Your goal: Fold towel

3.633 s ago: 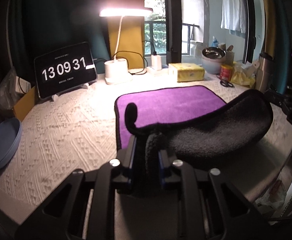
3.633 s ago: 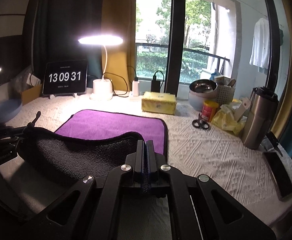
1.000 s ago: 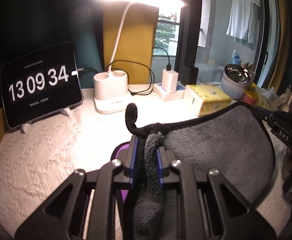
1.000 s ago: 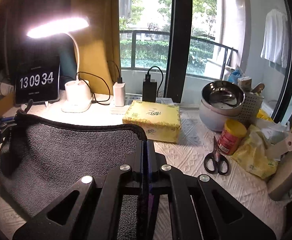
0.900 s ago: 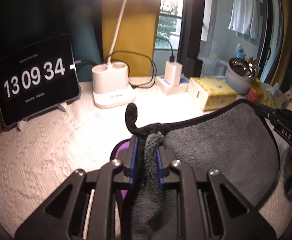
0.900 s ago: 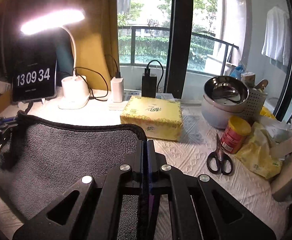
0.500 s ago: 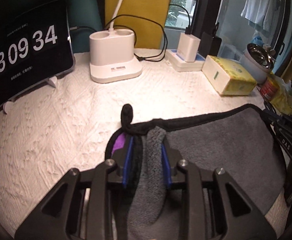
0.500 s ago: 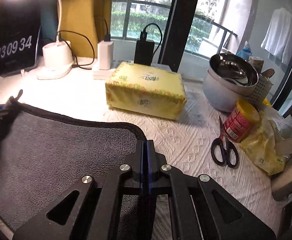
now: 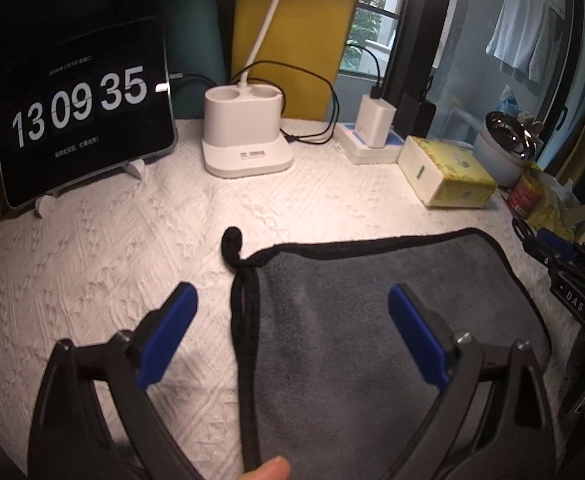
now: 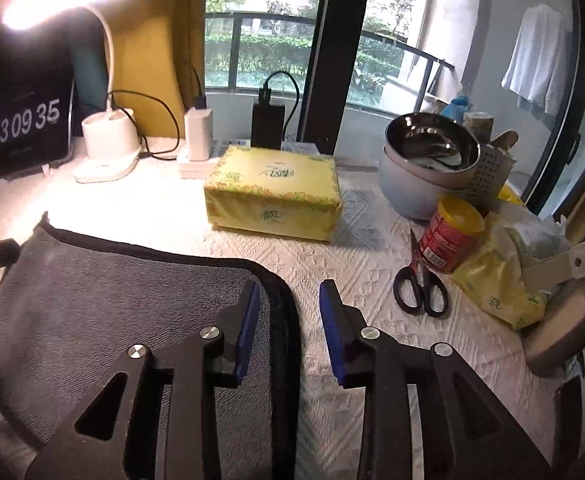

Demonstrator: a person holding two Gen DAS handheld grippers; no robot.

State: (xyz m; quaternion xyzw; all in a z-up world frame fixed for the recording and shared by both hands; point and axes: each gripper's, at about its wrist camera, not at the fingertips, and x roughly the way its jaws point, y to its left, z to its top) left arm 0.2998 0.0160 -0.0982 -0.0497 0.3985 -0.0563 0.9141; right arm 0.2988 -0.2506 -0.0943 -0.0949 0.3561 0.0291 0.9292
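The towel [image 9: 376, 316] lies folded in half on the white tablecloth, grey side up with a black hem; its hanging loop [image 9: 231, 242] sticks out at the far left corner. It also shows in the right wrist view [image 10: 104, 304]. My left gripper [image 9: 292, 300] is wide open over the towel's left edge, holding nothing. My right gripper [image 10: 288, 292] is open, its jaws on either side of the towel's right hem without gripping it. The right gripper's tip [image 9: 548, 240] shows at the towel's right corner in the left wrist view.
At the back stand a clock tablet [image 9: 80, 108], a white lamp base [image 9: 246, 140], chargers [image 10: 198, 134] and a yellow tissue box [image 10: 274, 194]. To the right are scissors [image 10: 420, 280], a red can [image 10: 450, 234], a steel bowl [image 10: 428, 140] and a yellow bag [image 10: 512, 276].
Both grippers carried the lifted towel edge forward and lowered it onto the far half, hiding the purple side. Both then opened and let go; the towel now lies flat.
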